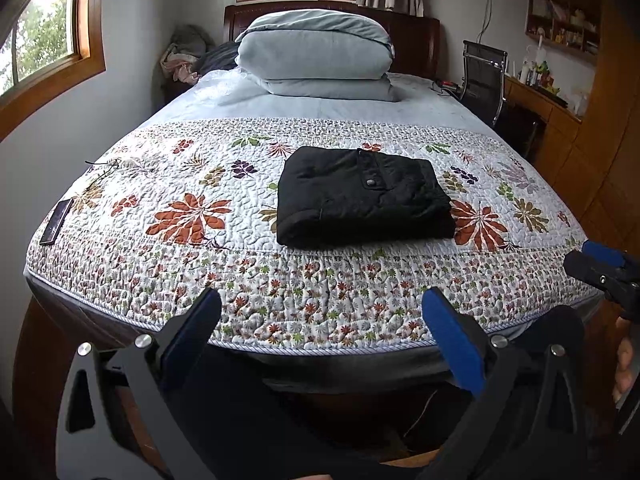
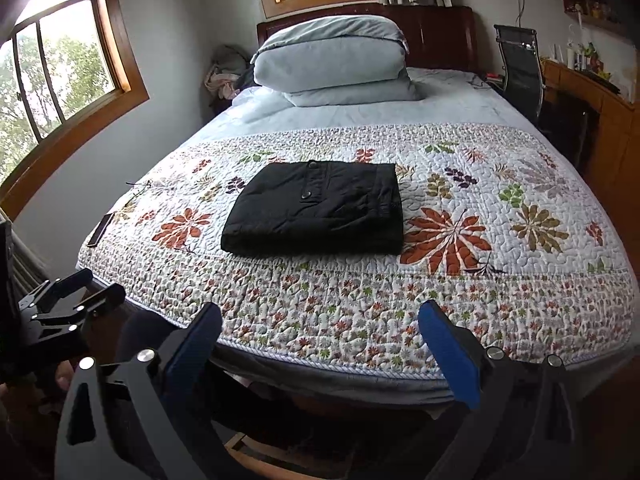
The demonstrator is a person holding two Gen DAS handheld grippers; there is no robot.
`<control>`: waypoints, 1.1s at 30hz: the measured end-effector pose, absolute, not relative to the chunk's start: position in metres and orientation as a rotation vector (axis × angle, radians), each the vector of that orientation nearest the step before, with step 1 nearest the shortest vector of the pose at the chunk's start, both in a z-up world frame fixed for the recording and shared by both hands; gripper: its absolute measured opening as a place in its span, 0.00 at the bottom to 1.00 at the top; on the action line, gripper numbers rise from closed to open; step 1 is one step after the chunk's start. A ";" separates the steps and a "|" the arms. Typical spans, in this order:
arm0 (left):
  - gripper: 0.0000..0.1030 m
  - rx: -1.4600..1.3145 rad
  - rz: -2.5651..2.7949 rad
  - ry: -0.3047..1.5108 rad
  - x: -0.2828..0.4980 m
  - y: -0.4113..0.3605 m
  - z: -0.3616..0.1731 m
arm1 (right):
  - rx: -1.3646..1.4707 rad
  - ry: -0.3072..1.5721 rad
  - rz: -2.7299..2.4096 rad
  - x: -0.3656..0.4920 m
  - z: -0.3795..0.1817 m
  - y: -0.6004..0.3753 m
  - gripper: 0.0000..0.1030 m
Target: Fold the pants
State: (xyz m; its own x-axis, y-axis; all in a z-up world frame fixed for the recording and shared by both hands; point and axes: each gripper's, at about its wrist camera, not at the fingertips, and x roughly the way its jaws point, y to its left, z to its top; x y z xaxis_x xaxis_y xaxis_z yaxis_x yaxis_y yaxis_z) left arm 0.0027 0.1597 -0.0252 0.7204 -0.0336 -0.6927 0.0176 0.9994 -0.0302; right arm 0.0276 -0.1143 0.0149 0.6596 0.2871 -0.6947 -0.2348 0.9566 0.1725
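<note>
The black pants [image 1: 365, 197] lay folded into a thick, squarish bundle on the floral quilt [image 1: 192, 280], well ahead of both pairs of fingers and touched by neither; a snap button showed on the top layer, and the rounded fold edge faced the fingers; the left gripper [image 1: 322, 334] hung over the foot edge of the bed with its two blue-padded fingers [image 1: 454, 352] spread wide and nothing between them; the bundle sat beyond and slightly toward its right finger; the right gripper [image 2: 320, 338] was held the same way, its fingers [image 2: 450, 354] also set wide apart and empty, with the bundle ahead and a little toward its left finger; in the left wrist view the right gripper's tips appeared just outside the right finger, at the frame's edge, and part of a hand [image 1: 625, 364] showed below them; in the right wrist view the left gripper's black frame appeared outside the left finger; far beyond the bundle, at the head of the bed, a pale blue folded duvet [image 1: 316, 54] was stacked against the dark wooden headboard [image 1: 416, 36]; a dark flat phone-like object [image 1: 56, 222] lay at the quilt's edge, well out past the left finger; a black chair [image 1: 482, 76] stood beside the bed beyond the right finger, next to a wooden desk [image 1: 536, 104].
</note>
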 end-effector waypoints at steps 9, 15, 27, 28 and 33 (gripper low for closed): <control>0.97 0.003 -0.012 0.773 0.007 0.158 -0.027 | 0.053 0.799 0.275 0.030 0.013 -0.114 0.97; 0.97 0.017 -0.015 0.765 0.008 0.155 -0.026 | 0.036 0.788 0.254 0.032 0.018 -0.113 0.97; 0.97 0.025 -0.004 0.761 0.017 0.158 -0.026 | 0.045 0.764 0.247 0.035 0.019 -0.113 0.97; 0.97 0.026 -0.001 0.757 0.017 0.158 -0.025 | 0.045 0.765 0.243 0.036 0.019 -0.113 0.97; 0.97 0.017 0.017 0.754 0.019 0.160 -0.023 | 0.037 0.766 0.242 0.037 0.019 -0.111 0.97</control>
State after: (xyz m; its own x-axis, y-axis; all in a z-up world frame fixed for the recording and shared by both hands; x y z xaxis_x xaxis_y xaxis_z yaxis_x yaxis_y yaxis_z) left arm 0.0186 0.1599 -0.0233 0.7288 0.0215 -0.6843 -0.0096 0.9997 0.0212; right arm 0.0375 -0.1109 0.0188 0.6942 0.2298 -0.6822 -0.2028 0.9717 0.1209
